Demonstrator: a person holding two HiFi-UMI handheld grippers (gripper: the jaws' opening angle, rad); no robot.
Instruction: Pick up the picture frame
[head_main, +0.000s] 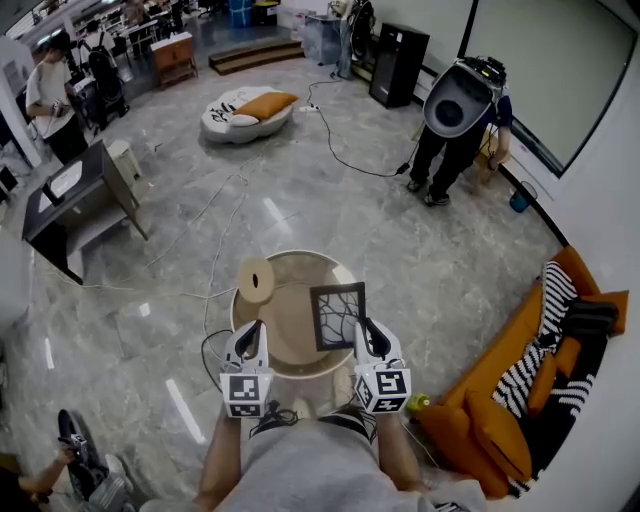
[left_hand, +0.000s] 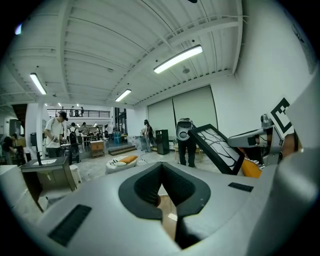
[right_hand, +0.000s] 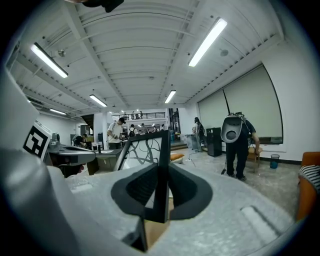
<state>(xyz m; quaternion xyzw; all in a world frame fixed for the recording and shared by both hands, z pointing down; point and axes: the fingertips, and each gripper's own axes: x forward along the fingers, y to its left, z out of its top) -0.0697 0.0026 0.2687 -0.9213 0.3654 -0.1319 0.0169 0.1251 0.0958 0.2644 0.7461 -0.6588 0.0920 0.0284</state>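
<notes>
The picture frame (head_main: 338, 315) is black with a branch pattern and stands upright above the right side of the round wooden table (head_main: 290, 312). My right gripper (head_main: 368, 330) is shut on the frame's right edge. In the right gripper view the frame (right_hand: 145, 150) runs edge-on between the pads of that gripper (right_hand: 161, 167). My left gripper (head_main: 254, 332) hovers over the table's left side, shut with nothing in it. From the left gripper (left_hand: 161, 165) view, the tilted frame (left_hand: 215, 147) shows at the right.
A roll of tape (head_main: 256, 280) stands on the table's far left. An orange sofa (head_main: 500, 400) with striped cushions is at the right. A person (head_main: 455, 110) stands ahead on the right. A dark desk (head_main: 70, 200) is at the left, and cables cross the floor.
</notes>
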